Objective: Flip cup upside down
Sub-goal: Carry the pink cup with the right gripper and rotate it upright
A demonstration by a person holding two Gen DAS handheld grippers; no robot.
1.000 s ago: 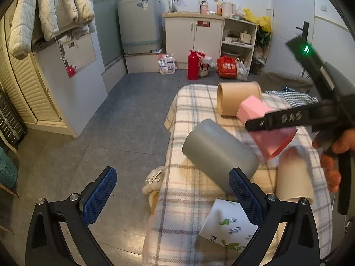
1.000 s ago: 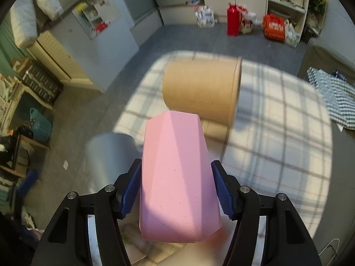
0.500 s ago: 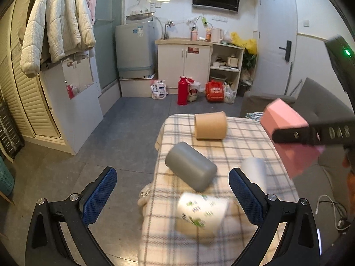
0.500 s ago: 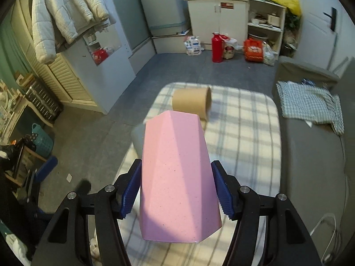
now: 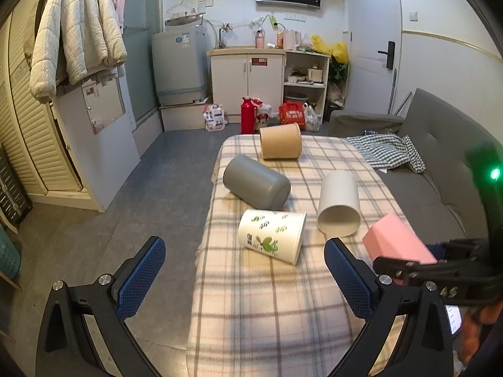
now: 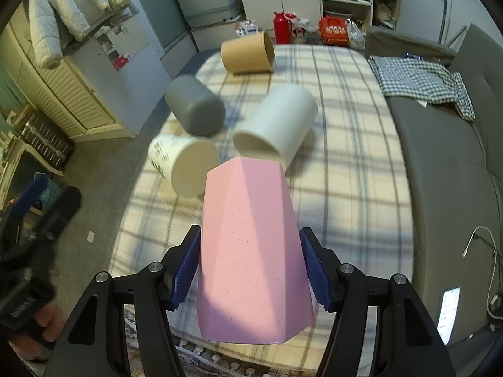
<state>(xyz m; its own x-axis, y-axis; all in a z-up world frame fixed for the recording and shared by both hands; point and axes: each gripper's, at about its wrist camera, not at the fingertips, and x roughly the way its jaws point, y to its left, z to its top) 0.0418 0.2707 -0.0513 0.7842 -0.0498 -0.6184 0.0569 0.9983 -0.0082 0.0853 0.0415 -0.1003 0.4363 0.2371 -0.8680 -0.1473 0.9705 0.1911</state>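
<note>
My right gripper (image 6: 250,268) is shut on a pink faceted cup (image 6: 251,251) and holds it above the near end of the table, closed base pointing away from me. The pink cup also shows in the left wrist view (image 5: 397,245), at the lower right, held by the right gripper (image 5: 408,267). My left gripper (image 5: 240,276) is open and empty above the table's near left edge. Lying on their sides on the checked tablecloth (image 5: 283,298) are a grey cup (image 5: 256,181), a white cup (image 5: 339,202), a leaf-printed paper cup (image 5: 272,235) and a brown cup (image 5: 279,141).
The table's left edge drops to the grey floor (image 5: 157,188). A grey sofa (image 5: 440,163) with a checked cloth (image 5: 389,154) runs along the table's right side. Cabinets (image 5: 248,84), a red thermos (image 5: 248,119) and bags stand at the far wall.
Both grippers have pulled back toward the table's near end. The right gripper, still holding the pink cup, has come down lower and nearer the left gripper.
</note>
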